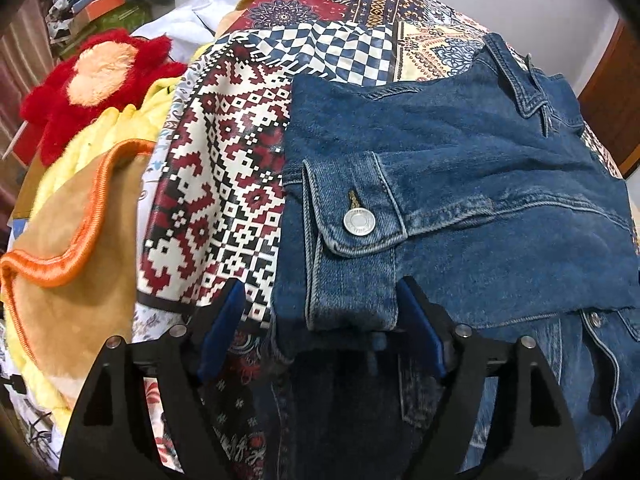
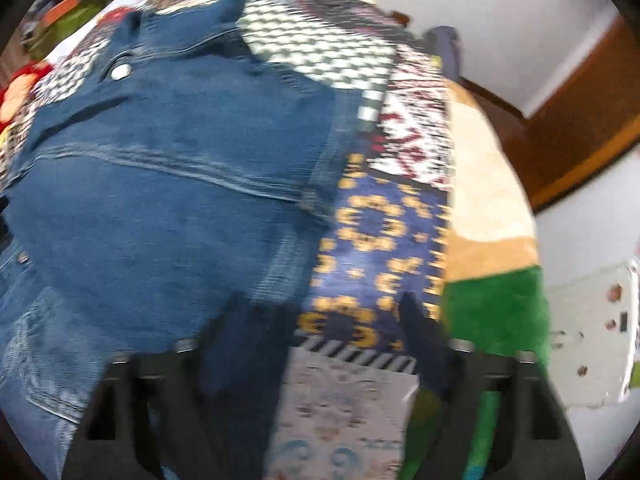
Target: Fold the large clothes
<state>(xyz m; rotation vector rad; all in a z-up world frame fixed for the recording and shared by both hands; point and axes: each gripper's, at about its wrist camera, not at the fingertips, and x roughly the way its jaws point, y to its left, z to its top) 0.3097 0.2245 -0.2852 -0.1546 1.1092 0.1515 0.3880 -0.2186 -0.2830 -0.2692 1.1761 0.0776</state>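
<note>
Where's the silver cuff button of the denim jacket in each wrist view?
Left wrist view: silver cuff button, centre of the picture, on the sleeve cuff just above the open claw.
Right wrist view: a silver button upper left, blurred; probably the same one.
Shared landmark: navy-and-white checkered patch of the bedspread.

The denim jacket (image 1: 460, 184) lies on the patchwork bedspread (image 1: 224, 184), filling the left wrist frame's right half; a plush toy (image 1: 96, 84) and blanket (image 1: 68, 264) sit at left.
</note>
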